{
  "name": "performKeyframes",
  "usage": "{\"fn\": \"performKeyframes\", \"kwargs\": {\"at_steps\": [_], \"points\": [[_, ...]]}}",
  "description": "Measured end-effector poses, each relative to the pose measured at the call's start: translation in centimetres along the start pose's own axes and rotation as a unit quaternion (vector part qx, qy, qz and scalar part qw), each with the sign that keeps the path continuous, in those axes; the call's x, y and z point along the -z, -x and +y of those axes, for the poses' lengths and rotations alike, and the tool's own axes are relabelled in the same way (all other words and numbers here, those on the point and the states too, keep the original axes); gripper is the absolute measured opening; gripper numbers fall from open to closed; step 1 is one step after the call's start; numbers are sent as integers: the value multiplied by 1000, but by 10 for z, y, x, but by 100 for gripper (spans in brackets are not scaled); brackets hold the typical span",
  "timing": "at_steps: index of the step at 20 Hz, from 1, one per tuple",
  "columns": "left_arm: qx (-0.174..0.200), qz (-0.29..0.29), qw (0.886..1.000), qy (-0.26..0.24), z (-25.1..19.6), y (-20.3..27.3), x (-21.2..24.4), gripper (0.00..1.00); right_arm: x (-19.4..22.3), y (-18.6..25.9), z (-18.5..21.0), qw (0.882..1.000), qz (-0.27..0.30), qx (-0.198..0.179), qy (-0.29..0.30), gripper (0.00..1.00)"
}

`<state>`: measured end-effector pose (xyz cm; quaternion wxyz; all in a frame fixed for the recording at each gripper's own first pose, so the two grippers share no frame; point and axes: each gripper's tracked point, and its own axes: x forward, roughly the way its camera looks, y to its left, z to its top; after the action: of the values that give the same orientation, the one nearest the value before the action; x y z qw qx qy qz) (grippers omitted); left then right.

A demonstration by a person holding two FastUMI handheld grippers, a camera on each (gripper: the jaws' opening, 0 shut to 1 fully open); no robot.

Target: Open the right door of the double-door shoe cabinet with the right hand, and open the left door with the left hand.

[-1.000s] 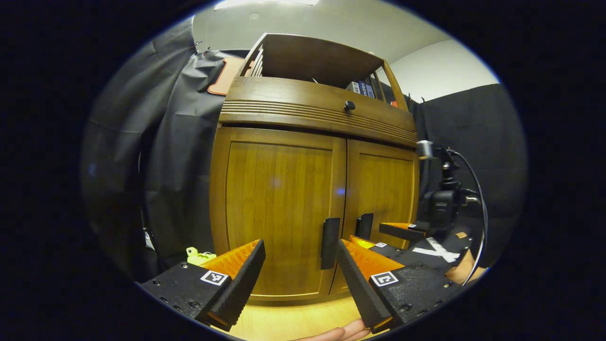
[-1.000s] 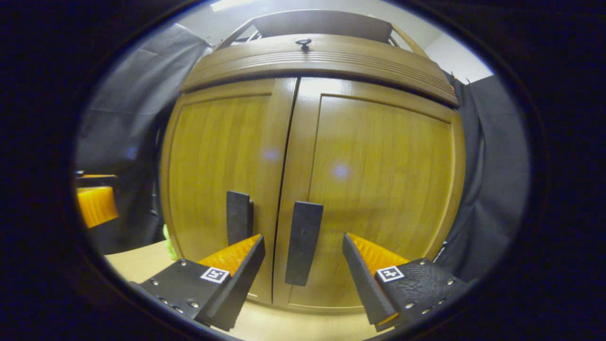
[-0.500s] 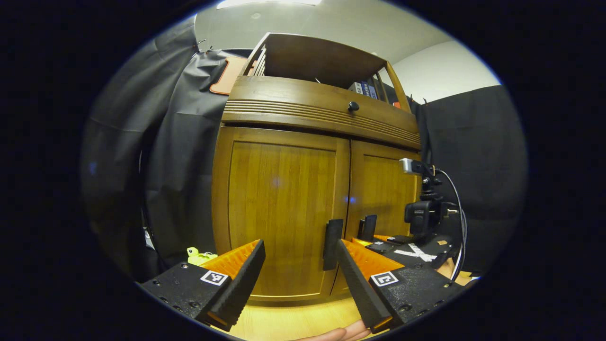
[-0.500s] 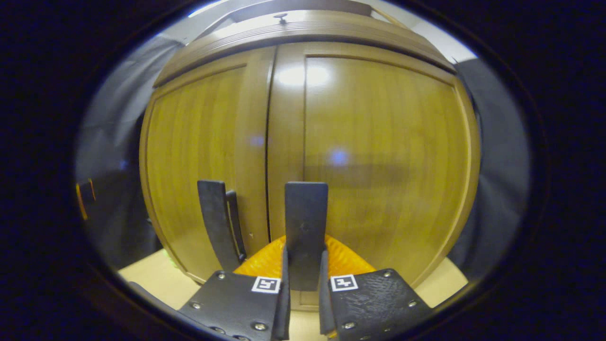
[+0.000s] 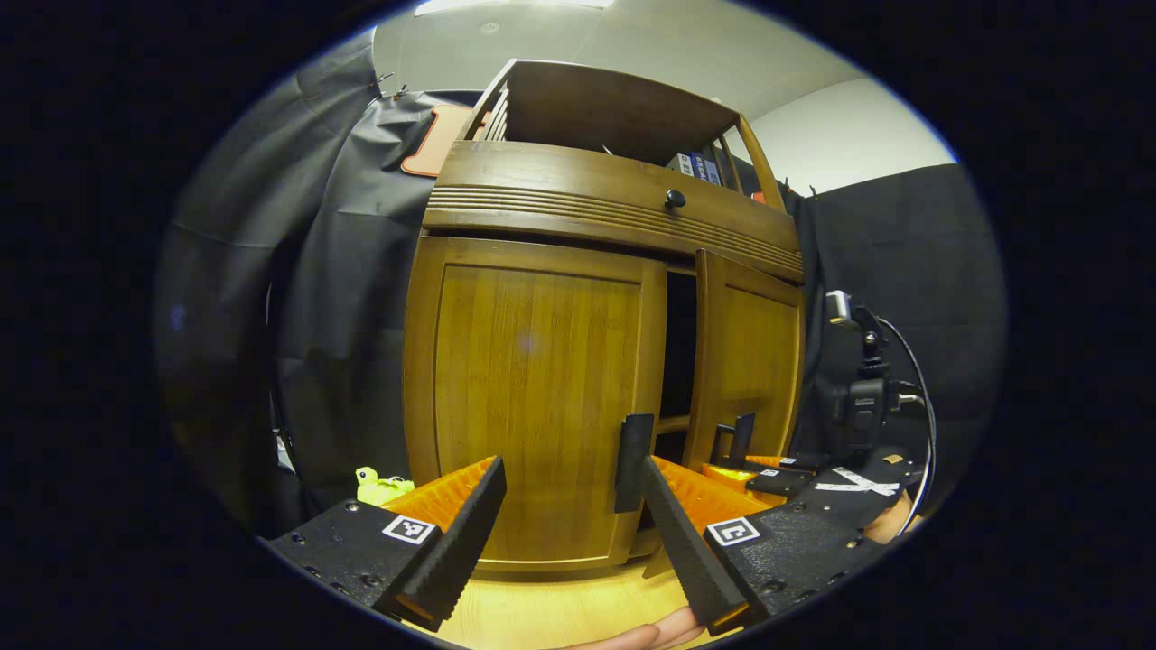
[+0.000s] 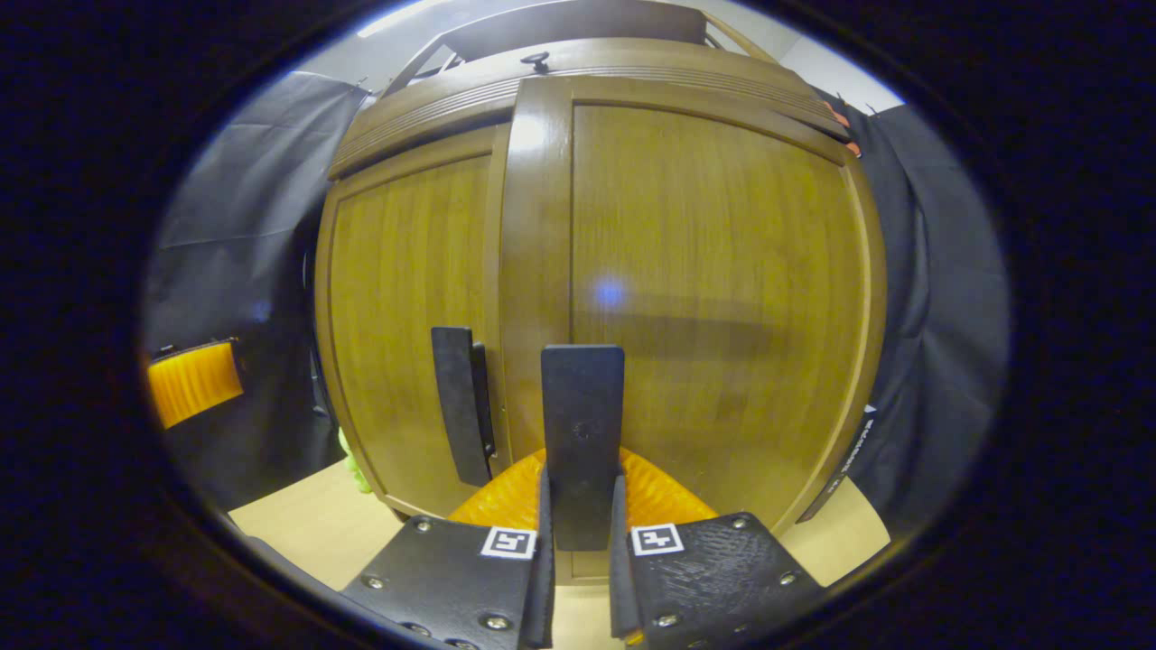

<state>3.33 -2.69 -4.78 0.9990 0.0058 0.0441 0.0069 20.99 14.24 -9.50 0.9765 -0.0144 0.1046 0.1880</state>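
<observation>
At the shoe cabinet (image 5: 542, 379), my right gripper (image 6: 579, 542) has its jaws clamped on the right door's handle (image 6: 582, 433), and the right door (image 5: 745, 361) stands ajar with a dark gap showing. Facing the closed left door (image 5: 533, 397), my left gripper (image 5: 573, 533) has its jaws spread wide, short of the left handle (image 5: 633, 449).

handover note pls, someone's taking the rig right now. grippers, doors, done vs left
Right gripper: shut on the right door handle, both fingers pressing its sides.
Left gripper: open, holding nothing, fingers either side of the left door handle but short of it.
Right door: swung partly out, with a dark gap beside the left door.
Left door: shut, handle untouched.
Done: right handle gripped, right door started.
Left: pull the right door fully open, then close the left gripper on its handle and open the left door.
</observation>
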Motion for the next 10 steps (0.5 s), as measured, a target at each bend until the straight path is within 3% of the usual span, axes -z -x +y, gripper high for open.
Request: {"fn": "performKeyframes", "kwargs": {"at_steps": [2,4,6,7,8,10], "points": [[-2,-2,1000,-1,2,-2,-1,88,1,0,0,1000,2,-7,6,29],[-2,-2,1000,-1,1,-1,0,94,-1,1,0,1000,5,-13,4,24],[0,0,1000,-1,0,-1,1,94,-2,1,2,1000,7,-24,-14,24],[0,1,1000,-1,1,-1,2,88,-4,2,4,999,7,-29,-22,29],[-1,2,1000,-1,0,-2,2,88,-6,3,4,999,6,-32,-28,24],[-1,4,1000,-1,0,-2,4,94,-8,5,3,999,4,-35,-29,24]]}}
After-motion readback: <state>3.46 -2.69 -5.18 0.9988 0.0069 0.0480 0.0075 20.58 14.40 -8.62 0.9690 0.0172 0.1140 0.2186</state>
